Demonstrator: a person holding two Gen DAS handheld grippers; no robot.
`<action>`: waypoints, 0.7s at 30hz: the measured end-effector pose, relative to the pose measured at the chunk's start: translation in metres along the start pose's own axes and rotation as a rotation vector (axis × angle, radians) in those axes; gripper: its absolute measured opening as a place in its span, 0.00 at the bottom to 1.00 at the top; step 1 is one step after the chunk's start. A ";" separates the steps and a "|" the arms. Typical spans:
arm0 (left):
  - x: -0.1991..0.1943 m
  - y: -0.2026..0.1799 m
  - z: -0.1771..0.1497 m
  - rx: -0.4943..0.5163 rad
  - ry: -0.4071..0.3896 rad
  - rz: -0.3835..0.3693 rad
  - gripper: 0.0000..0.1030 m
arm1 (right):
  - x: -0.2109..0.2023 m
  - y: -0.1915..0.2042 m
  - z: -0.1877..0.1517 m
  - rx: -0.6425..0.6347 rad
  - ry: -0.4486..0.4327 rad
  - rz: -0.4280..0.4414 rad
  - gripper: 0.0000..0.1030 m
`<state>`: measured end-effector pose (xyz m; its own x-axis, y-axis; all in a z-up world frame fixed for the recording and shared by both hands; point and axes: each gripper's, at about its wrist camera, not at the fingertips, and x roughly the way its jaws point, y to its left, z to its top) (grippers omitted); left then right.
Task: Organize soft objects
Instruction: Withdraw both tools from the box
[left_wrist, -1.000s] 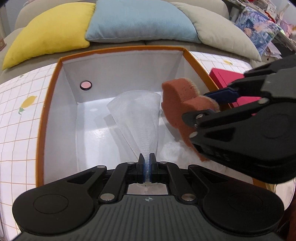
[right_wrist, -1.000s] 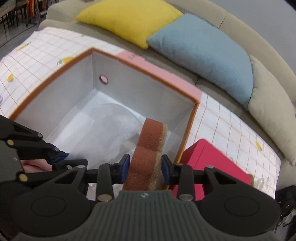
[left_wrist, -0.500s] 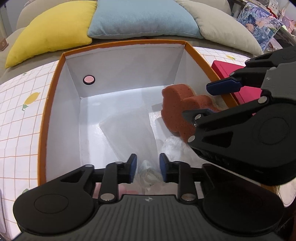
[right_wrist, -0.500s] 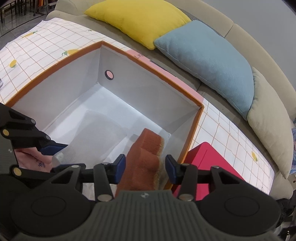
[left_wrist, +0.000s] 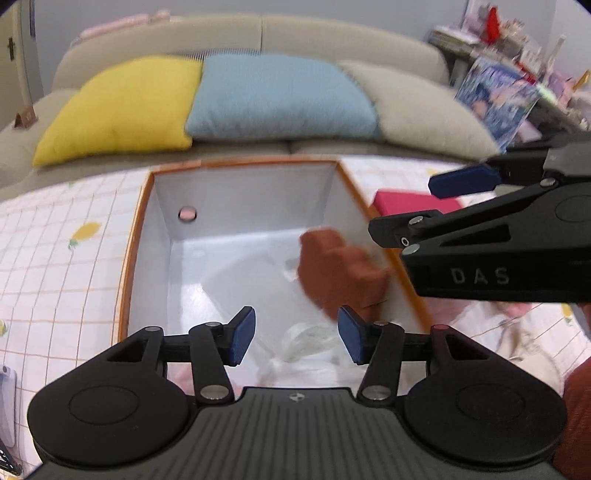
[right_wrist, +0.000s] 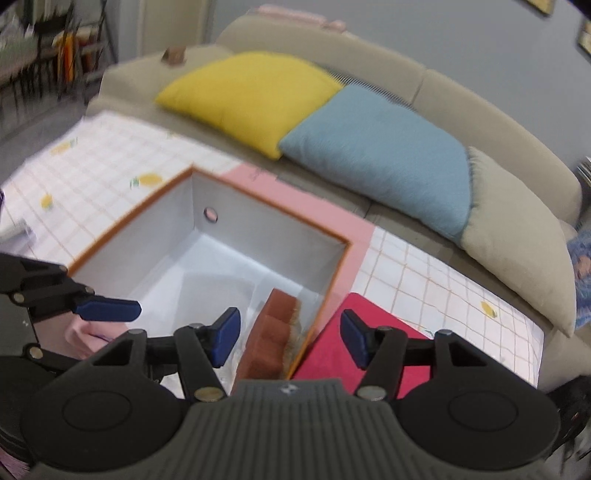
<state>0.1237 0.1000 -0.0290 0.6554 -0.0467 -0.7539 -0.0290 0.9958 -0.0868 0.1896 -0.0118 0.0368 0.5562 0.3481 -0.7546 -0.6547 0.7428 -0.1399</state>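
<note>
Both grippers empty, jaws spread: left gripper (left_wrist: 296, 339), right gripper (right_wrist: 290, 341) above the box (right_wrist: 334, 275). One sponge (right_wrist: 275, 338) leans on edge against the box's right wall, probably just how it landed. One white mesh cloth (left_wrist: 236, 284) flat on the floor. Three cushions behind.

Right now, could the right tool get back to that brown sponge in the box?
Probably yes. The right tool is open and sits just above the brown sponge, which leans against the box wall. The box has no lid, and the left tool is off to the side.
</note>
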 end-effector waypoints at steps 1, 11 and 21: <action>-0.006 -0.002 -0.002 -0.004 -0.023 -0.006 0.59 | -0.008 -0.003 -0.004 0.023 -0.021 0.001 0.59; -0.045 -0.048 -0.029 0.007 -0.130 -0.134 0.59 | -0.084 -0.031 -0.080 0.202 -0.161 -0.033 0.59; -0.036 -0.107 -0.059 0.115 -0.075 -0.268 0.59 | -0.096 -0.060 -0.174 0.303 -0.005 -0.184 0.67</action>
<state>0.0585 -0.0093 -0.0309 0.6824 -0.3076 -0.6631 0.2355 0.9513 -0.1990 0.0867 -0.1889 0.0059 0.6538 0.1947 -0.7312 -0.3619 0.9291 -0.0762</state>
